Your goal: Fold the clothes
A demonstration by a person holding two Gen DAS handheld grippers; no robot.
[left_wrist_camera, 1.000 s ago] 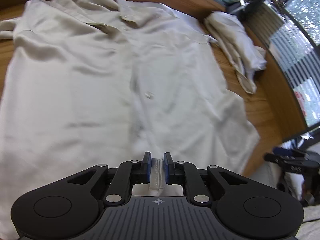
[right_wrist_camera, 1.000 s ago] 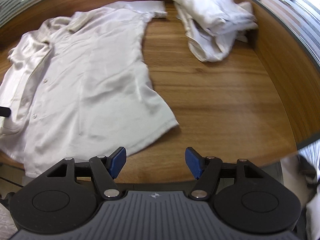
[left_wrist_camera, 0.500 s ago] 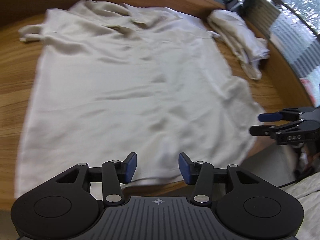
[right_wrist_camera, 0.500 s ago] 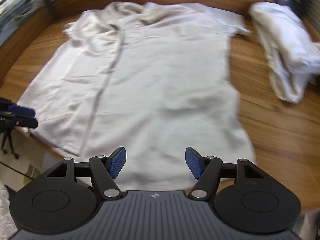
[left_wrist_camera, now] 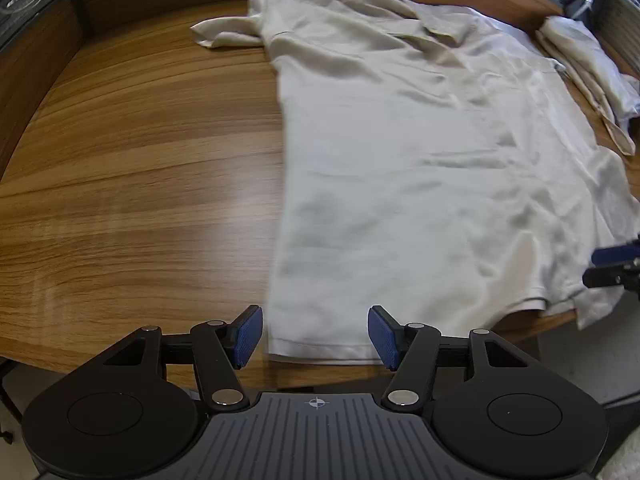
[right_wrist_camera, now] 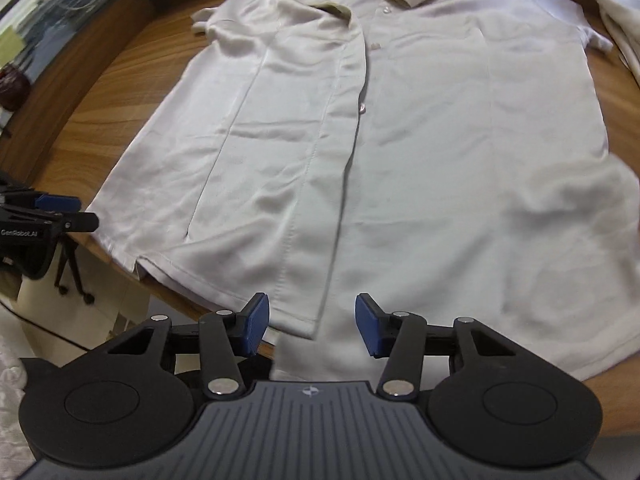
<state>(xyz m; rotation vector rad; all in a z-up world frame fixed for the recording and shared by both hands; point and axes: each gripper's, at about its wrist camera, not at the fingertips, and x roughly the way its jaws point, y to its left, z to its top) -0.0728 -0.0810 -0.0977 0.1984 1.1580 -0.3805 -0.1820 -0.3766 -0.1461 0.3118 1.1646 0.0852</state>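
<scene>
A cream short-sleeved button shirt (left_wrist_camera: pixel 420 152) (right_wrist_camera: pixel 400 132) lies spread flat, front up, on the wooden table (left_wrist_camera: pixel 140 168), collar at the far side and hem at the near edge. My left gripper (left_wrist_camera: pixel 315 335) is open just above the shirt's near-left hem corner, holding nothing. My right gripper (right_wrist_camera: pixel 312 325) is open over the hem at the bottom of the button placket, also holding nothing. The left gripper (right_wrist_camera: pixel 56 204) shows at the left edge of the right wrist view, and the right gripper (left_wrist_camera: pixel 616 264) at the right edge of the left wrist view.
A second pale garment (left_wrist_camera: pixel 588 68) (right_wrist_camera: pixel 620 20) lies bundled at the table's far right. Bare wood (left_wrist_camera: pixel 120 220) stretches left of the shirt. A wooden wall (left_wrist_camera: pixel 48 48) rims the back and left. Floor (right_wrist_camera: pixel 100 320) and a small tripod (right_wrist_camera: pixel 72 272) lie below the near edge.
My left gripper let go of the hem at the placket, opened and swung left to the hem corner. My right gripper swung left from the bare table to the placket hem.
</scene>
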